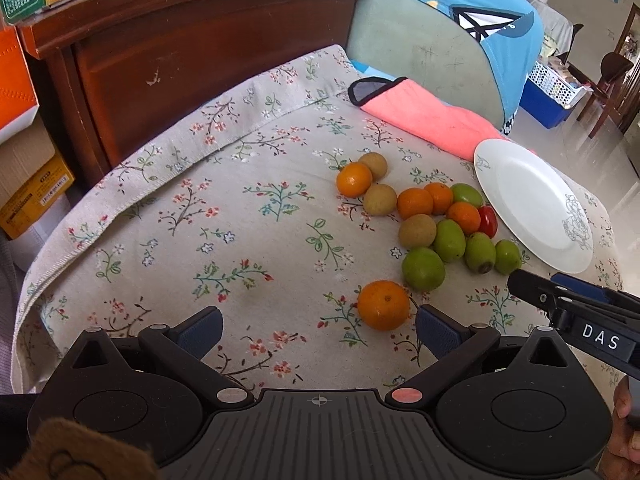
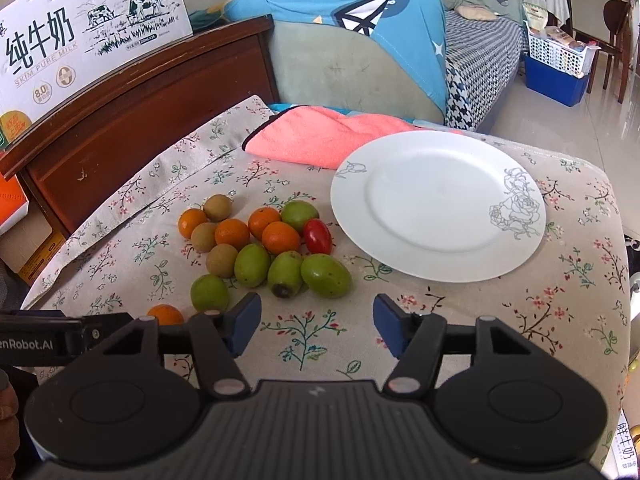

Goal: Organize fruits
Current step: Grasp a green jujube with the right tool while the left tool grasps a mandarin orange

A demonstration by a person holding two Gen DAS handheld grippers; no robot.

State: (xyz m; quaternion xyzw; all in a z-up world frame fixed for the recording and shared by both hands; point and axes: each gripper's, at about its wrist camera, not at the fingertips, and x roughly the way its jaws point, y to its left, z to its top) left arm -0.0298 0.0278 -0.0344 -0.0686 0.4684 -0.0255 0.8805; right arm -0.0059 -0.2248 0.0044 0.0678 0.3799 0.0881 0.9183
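So, fruit pile [image 2: 260, 248] sitting on floral cloth [image 2: 560, 320] just left of white plate [image 2: 436, 204], nothing on plate yet. Looks like very first pick. Stray orange [image 1: 383, 305] apart from pile, plate-far side, near left gripper [image 1: 319, 330], spread wide, empty. Right gripper [image 2: 316, 326] also spread, empty, near green ones. Next probably: close on one fruit gently, roundish, might roll.
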